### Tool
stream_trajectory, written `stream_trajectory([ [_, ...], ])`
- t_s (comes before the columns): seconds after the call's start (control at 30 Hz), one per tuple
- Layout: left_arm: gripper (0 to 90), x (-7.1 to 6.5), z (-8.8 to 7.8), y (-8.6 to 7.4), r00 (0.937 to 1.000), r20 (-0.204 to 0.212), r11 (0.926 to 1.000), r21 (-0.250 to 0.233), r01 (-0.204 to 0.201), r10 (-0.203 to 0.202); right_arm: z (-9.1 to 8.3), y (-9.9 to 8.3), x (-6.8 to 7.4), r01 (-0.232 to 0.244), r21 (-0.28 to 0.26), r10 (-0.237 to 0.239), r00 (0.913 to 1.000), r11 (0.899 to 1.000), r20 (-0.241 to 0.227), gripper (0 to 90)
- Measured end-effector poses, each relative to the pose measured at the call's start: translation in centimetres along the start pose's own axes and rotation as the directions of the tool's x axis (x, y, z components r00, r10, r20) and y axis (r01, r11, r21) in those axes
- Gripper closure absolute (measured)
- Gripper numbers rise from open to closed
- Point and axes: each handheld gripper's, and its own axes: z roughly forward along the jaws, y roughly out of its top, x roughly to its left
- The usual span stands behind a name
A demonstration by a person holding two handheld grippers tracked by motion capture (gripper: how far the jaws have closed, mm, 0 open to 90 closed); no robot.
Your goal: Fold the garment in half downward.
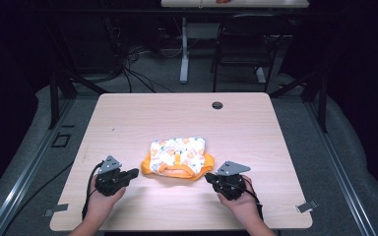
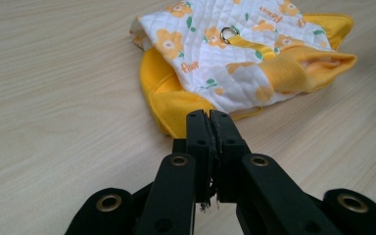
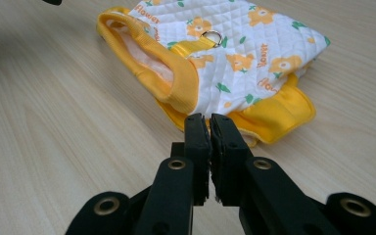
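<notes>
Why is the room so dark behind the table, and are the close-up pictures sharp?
High view: light falls on the table, the floor and edges behind sink into near black, and the picture is soft. Left gripper view: the flowered garment is crisp and evenly lit. Right gripper view: a blurred dark shadow crosses the wood at upper left.

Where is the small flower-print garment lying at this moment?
In the high view the garment lies flat on the table, near the middle toward the person's side, between the left gripper and the right gripper, apart from both.
</notes>
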Motion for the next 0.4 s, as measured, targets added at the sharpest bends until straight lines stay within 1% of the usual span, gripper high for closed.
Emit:
stream_trajectory([
  [0.03,87.4,0.0,0.0,0.0,1.0,0.0,1.0,0.0,0.0,0.0,0.0,0.0,0.0,0.0,0.0,0.0,1.0,1.0,0.0,85.7],
  [0.07,87.4,0.1,-0.1,-0.4,1.0,0.002,1.0,-0.002,0.009,-0.009,-0.1,-0.4,-0.1,-0.016,0.0,0.016,0.9999,1.0,-0.005,85.5],
  [0.1,87.4,0.1,-0.2,-0.6,0.9999,0.0,0.9999,-0.002,0.01,-0.01,-0.2,-0.5,-0.1,-0.015,0.002,0.015,0.9999,1.0,-0.004,85.5],
  [0.13,87.2,0.1,-0.2,-0.9,0.9998,-0.002,0.9998,-0.008,0.021,-0.021,-0.2,-0.7,-0.1,-0.017,0.005,0.017,0.9999,1.0,-0.002,85.4],
  [0.23,83.9,0.3,-0.2,-1.3,0.9998,-0.005,0.9998,-0.006,0.021,-0.021,-0.1,-0.9,0.0,-0.014,0.01,0.014,0.9999,1.0,0.005,83.9],
  [0.27,80.9,0.4,-0.1,-1.7,0.9998,-0.016,0.9999,-0.006,0.014,-0.014,-0.1,-1.1,0.1,-0.009,0.007,0.009,0.9999,1.0,0.005,79.2],
  [0.3,79.2,0.4,-0.1,-1.7,0.9998,-0.016,0.9999,-0.006,0.014,-0.014,-0.1,-1.1,0.1,-0.009,0.007,0.009,0.9999,1.0,0.005,79.2],
  [0.33,78.6,0.6,-0.3,-1.9,0.9996,-0.022,0.9998,-0.009,0.017,-0.017,0.0,-1.3,0.1,0.01,0.012,-0.01,0.9999,1.0,0.008,76.2],
  [0.37,77.2,0.6,-0.3,-1.9,0.9996,-0.022,0.9998,-0.009,0.017,-0.017,0.0,-1.3,0.1,0.01,0.012,-0.01,0.9999,1.0,0.008,76.2],
  [0.4,75.3,0.6,-0.3,-2.0,0.9995,-0.017,0.9995,-0.016,0.028,-0.028,0.3,-1.6,0.2,0.004,0.015,-0.004,0.9999,1.0,0.012,74.5],
])
